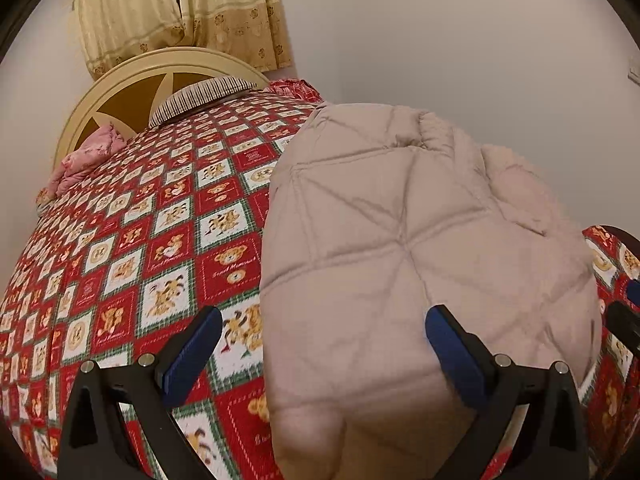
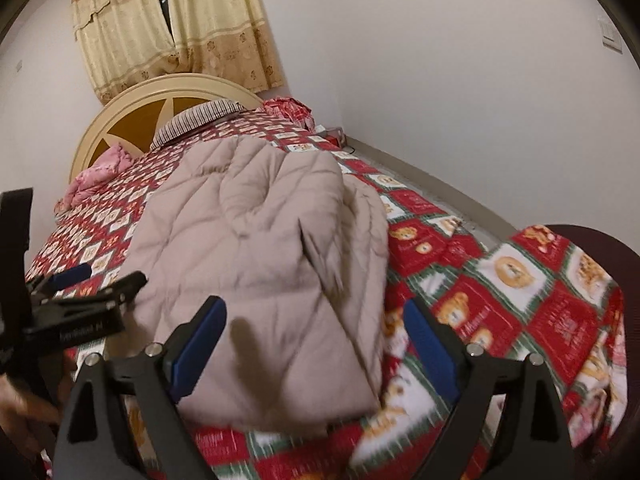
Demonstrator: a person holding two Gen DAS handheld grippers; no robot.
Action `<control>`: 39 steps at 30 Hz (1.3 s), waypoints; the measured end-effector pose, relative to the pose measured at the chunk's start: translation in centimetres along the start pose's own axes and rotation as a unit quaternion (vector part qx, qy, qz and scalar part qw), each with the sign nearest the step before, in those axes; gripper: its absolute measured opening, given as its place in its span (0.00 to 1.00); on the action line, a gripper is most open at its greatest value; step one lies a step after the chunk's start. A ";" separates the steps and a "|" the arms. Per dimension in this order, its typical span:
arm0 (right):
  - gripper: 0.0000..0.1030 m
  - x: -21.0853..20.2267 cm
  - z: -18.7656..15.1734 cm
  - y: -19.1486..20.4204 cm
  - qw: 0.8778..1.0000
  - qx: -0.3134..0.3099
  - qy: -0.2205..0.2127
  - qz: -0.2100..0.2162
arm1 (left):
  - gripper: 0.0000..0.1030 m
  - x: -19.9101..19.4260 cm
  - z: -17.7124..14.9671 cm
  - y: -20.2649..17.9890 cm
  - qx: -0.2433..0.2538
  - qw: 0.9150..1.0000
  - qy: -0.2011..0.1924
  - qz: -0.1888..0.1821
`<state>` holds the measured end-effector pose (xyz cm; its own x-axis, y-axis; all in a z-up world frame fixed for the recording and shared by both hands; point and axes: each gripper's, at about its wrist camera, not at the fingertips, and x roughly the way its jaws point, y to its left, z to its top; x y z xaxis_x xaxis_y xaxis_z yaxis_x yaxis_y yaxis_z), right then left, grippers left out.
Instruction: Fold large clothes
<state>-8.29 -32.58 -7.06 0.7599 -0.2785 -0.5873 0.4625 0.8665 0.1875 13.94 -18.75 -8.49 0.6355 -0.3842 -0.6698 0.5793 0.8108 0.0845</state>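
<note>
A beige quilted padded jacket (image 1: 404, 248) lies folded on the bed, near its foot end; it also shows in the right wrist view (image 2: 260, 240). My left gripper (image 1: 324, 320) is open, its blue pads apart over the jacket's near left edge, holding nothing. My right gripper (image 2: 316, 312) is open over the jacket's near right part, holding nothing. The left gripper also shows at the left edge of the right wrist view (image 2: 96, 276). A bit of the right gripper shows at the right edge of the left wrist view (image 1: 628, 316).
The bed has a red, white and green teddy-bear bedspread (image 1: 168, 240) and a cream round headboard (image 1: 132, 80). A striped pillow (image 1: 200, 96), a pink cloth (image 1: 84, 160) and a red cloth (image 2: 288, 110) lie at the head end. Curtains (image 2: 176, 28) hang behind. Floor (image 2: 400, 168) runs along the right wall.
</note>
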 end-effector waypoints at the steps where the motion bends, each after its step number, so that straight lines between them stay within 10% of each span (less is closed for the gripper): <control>1: 0.91 -0.5 -0.2 -0.3 1.000 0.001 -0.003 -0.001 | 0.99 -0.5 -0.3 -0.1 0.002 1.000 0.000 0.001; 13: 0.98 -6.7 -1.6 -1.9 0.999 -0.013 -0.026 -0.026 | 0.99 -4.7 -2.8 -0.5 0.010 1.000 0.023 0.003; 39: 1.00 -13.5 -0.4 4.2 0.983 -0.057 -0.172 -0.002 | 0.99 -15.7 -3.8 2.1 -0.026 0.995 -0.094 0.018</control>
<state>-16.83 -25.00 1.34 0.8773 -0.3884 -0.2821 0.4259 0.9009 0.0842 3.21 -9.37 -0.61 0.7428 -0.4263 -0.5163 0.5300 0.8456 0.0642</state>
